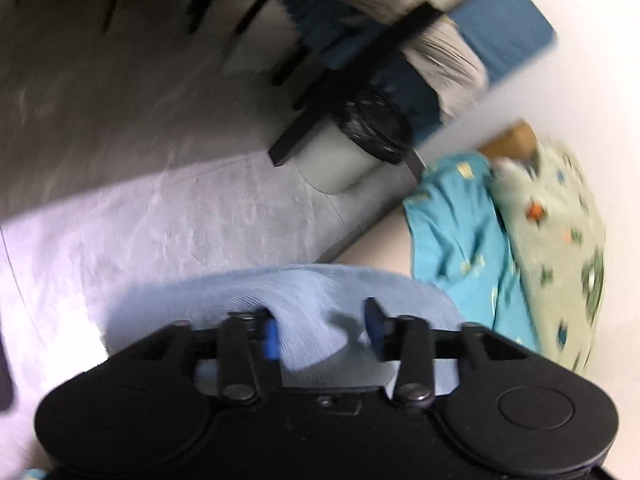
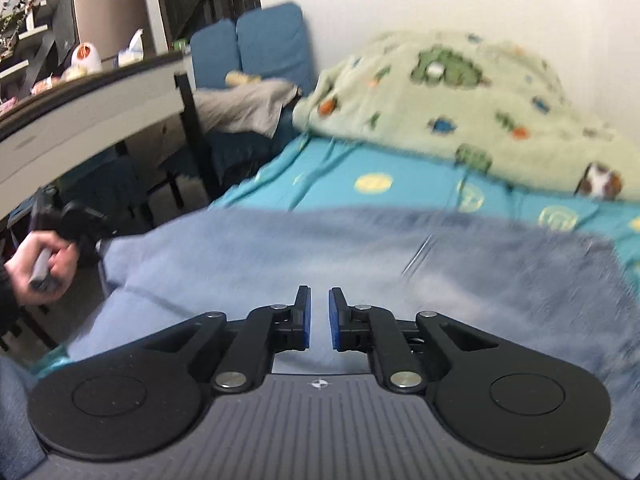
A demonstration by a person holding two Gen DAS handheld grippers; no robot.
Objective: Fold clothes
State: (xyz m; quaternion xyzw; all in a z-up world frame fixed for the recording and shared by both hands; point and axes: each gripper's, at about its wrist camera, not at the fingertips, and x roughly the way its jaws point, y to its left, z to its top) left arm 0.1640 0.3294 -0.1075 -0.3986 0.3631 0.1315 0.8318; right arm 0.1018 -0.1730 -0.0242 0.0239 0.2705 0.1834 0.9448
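A light blue garment (image 2: pixel 320 248) lies spread across the bed. In the left wrist view the same garment (image 1: pixel 288 296) bulges up between the blue pads of my left gripper (image 1: pixel 322 330), whose jaws stand wide apart around the fold without pinching it. My right gripper (image 2: pixel 319 320) hovers just above the garment's near part, its jaws a narrow gap apart with nothing between them. The person's left hand and the left gripper (image 2: pixel 76 224) show at the garment's left edge in the right wrist view.
The bed has a teal patterned sheet (image 2: pixel 360 176) and a pale green printed blanket (image 2: pixel 460 92) bunched at the back. A white desk (image 2: pixel 88 108) with black legs stands left of the bed. A bin with a black liner (image 1: pixel 352 148) stands on the grey floor (image 1: pixel 120 140).
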